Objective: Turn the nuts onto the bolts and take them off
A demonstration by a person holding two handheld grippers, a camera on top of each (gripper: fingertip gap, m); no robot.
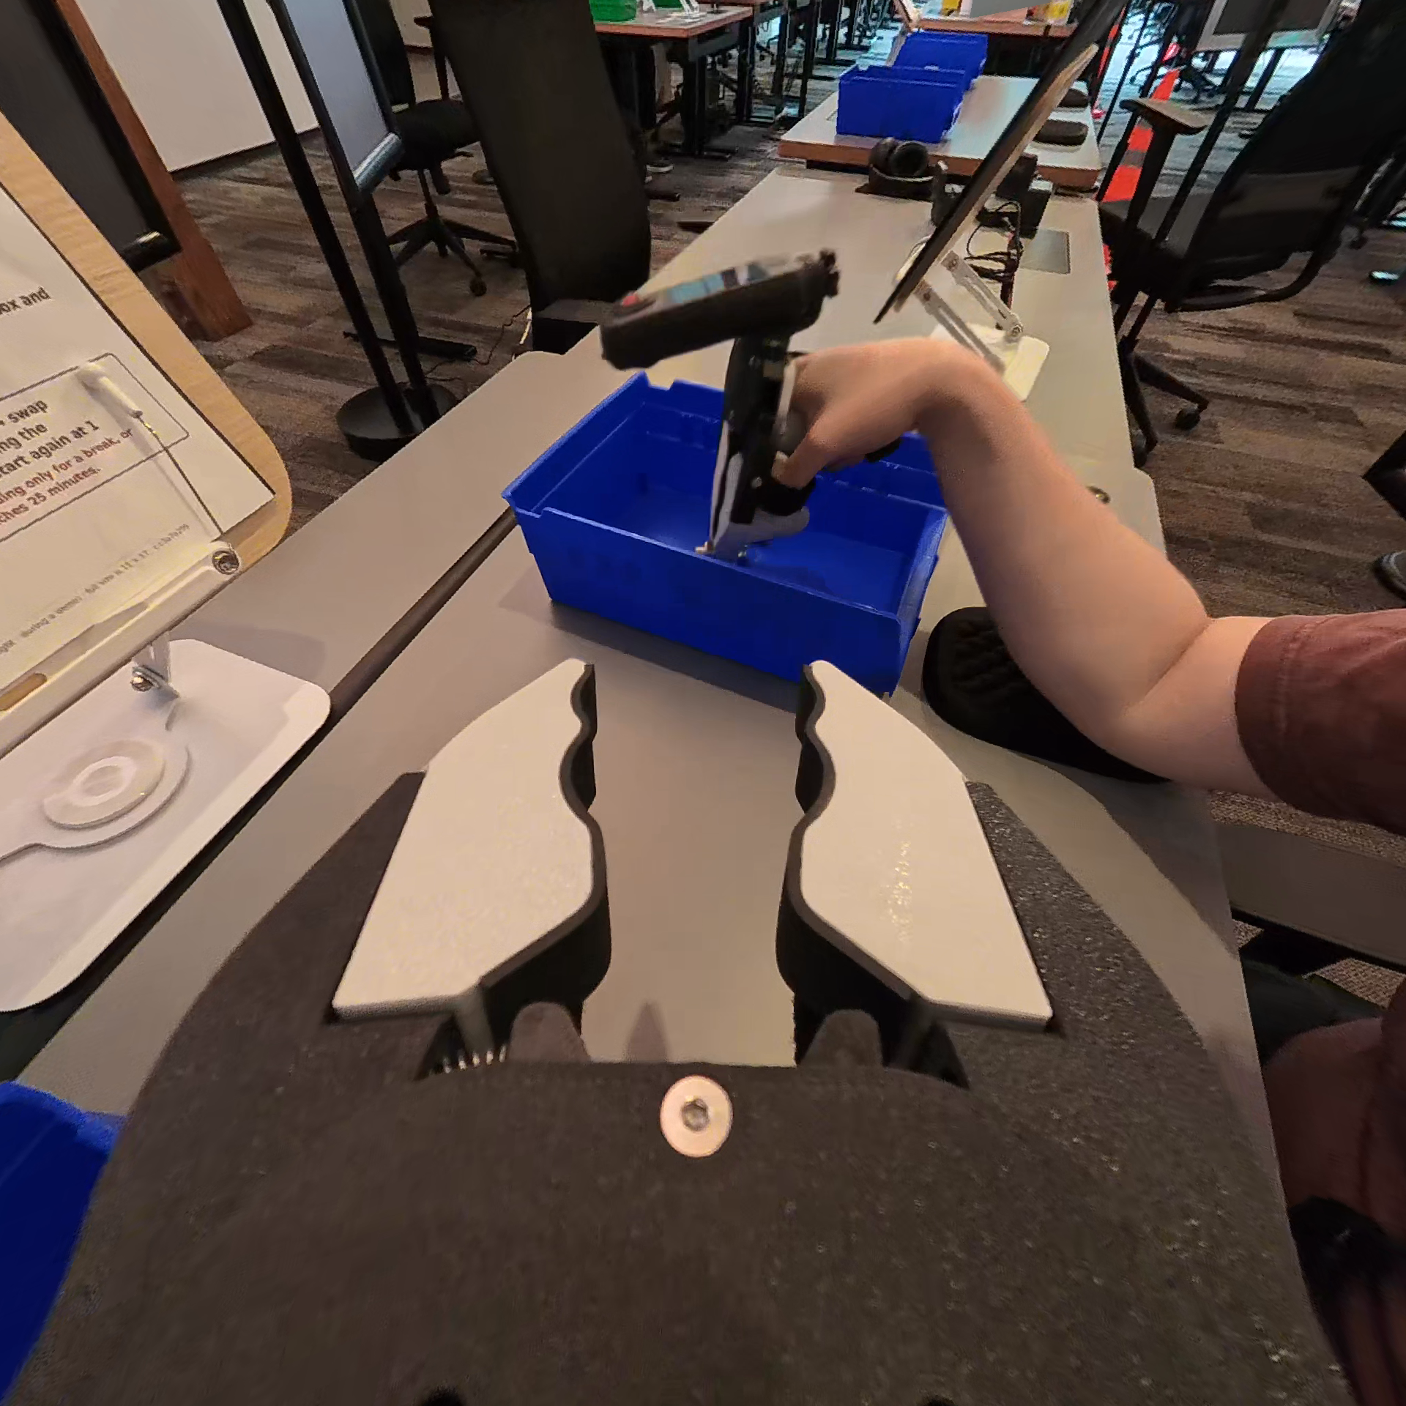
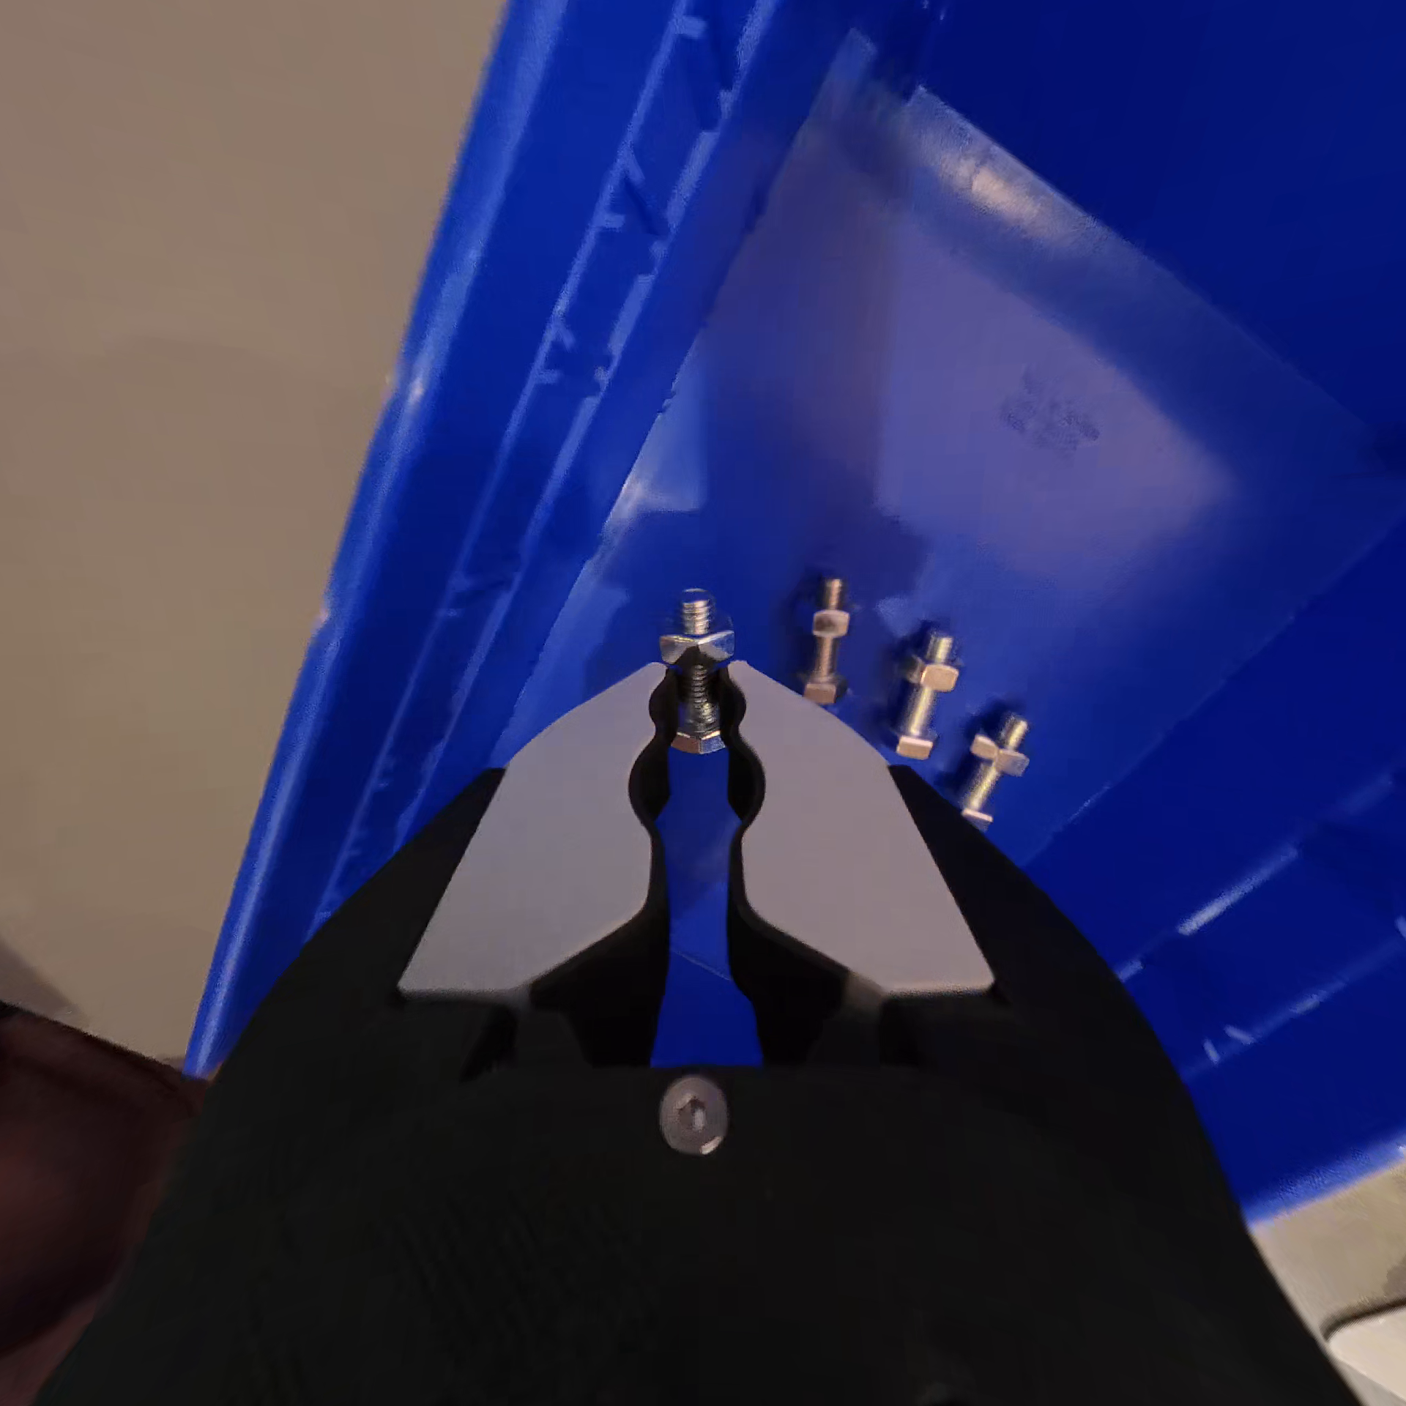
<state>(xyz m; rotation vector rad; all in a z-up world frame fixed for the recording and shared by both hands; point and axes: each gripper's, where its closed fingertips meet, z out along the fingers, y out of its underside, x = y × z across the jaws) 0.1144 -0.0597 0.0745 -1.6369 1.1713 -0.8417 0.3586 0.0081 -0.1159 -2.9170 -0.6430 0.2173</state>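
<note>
Left wrist view: set back above the grey table (image 1: 456, 609), faced forward past spread jaws toward the blue bin (image 1: 647, 593) well ahead. Right wrist view: pointed steeply down, very close inside the same bin (image 2: 1065, 380), shared by both views.

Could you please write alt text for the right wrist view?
The right gripper is shut on a bolt with a nut on it, inside a blue bin. Three more nutted bolts lie just right of it.
</note>
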